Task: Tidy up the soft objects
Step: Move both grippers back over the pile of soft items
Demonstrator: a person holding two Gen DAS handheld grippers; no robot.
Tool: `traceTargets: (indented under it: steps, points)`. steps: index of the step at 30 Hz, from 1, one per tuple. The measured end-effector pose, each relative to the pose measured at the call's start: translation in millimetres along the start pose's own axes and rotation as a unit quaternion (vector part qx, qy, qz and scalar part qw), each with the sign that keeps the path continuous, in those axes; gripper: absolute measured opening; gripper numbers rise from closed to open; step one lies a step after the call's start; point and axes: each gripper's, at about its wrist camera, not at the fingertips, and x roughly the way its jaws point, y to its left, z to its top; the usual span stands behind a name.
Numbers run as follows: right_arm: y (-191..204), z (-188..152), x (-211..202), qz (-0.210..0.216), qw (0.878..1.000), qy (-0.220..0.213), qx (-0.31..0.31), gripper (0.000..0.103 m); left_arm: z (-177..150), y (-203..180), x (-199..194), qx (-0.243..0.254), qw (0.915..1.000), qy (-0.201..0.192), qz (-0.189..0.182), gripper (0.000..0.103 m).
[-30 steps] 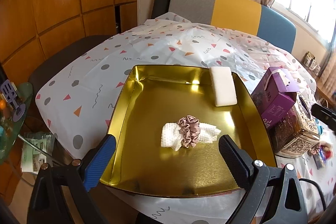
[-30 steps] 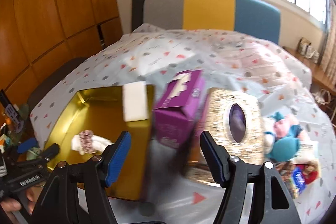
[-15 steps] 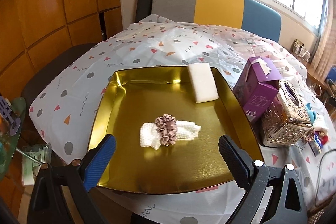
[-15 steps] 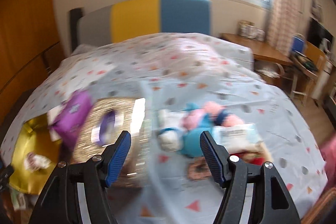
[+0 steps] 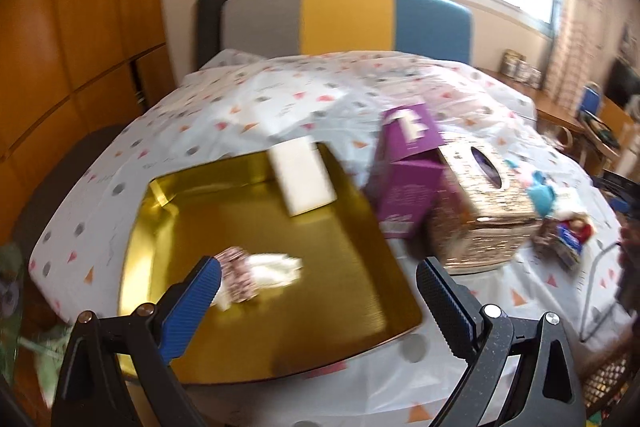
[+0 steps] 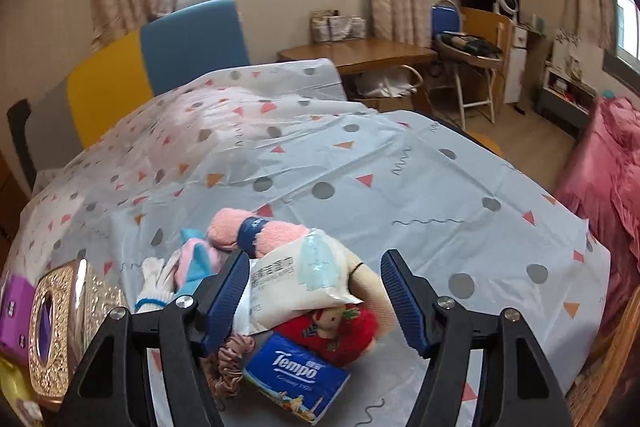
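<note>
Gold tray [image 5: 256, 343], surface's left end: scrunchie [image 5: 236, 277] on white cloth [image 5: 276, 267], sponge [image 5: 302, 183]. Unsorted pile, right end: wipes pack [image 6: 296, 279], tissues [image 6: 296, 379], plush. Both jaws open, empty.

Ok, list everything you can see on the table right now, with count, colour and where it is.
tray: one, gold, left end of table
sponge block: one, white, tray's far rim
scrunchie on white cloth: one, pink, in tray
carton: one, purple, right of tray
tissue box: one, gold patterned, beside carton
wipes pack: one, white, atop toy pile
rolled towel: one, pink with blue band, behind pack
Tempo pack: one, blue, pile front
left gripper: open, above tray
right gripper: open, above pile
</note>
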Motion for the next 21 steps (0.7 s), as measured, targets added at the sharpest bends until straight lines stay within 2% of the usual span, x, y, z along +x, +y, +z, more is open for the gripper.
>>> traceTargets:
  steps: [5, 11, 16, 21]
  points:
    - [-15, -3, 9, 0.011, 0.998, 0.035, 0.041, 0.069, 14, -36, -4, 0.049, 0.9982, -0.010, -0.034, 0.099]
    - [-31, -6, 20, 0.024, 0.993, 0.070, 0.088, 0.069, 33, -76, -2, 0.084, 0.9935, -0.012, -0.076, 0.099]
    - [-36, -7, 23, 0.031, 0.991, 0.080, 0.105, 0.069, 55, -123, -2, 0.126, 0.9848, -0.020, -0.117, 0.097]
    - [-40, -5, 19, 0.040, 0.990, 0.070, 0.118, 0.069, 75, -177, 16, 0.154, 0.9738, 0.012, -0.168, 0.085]
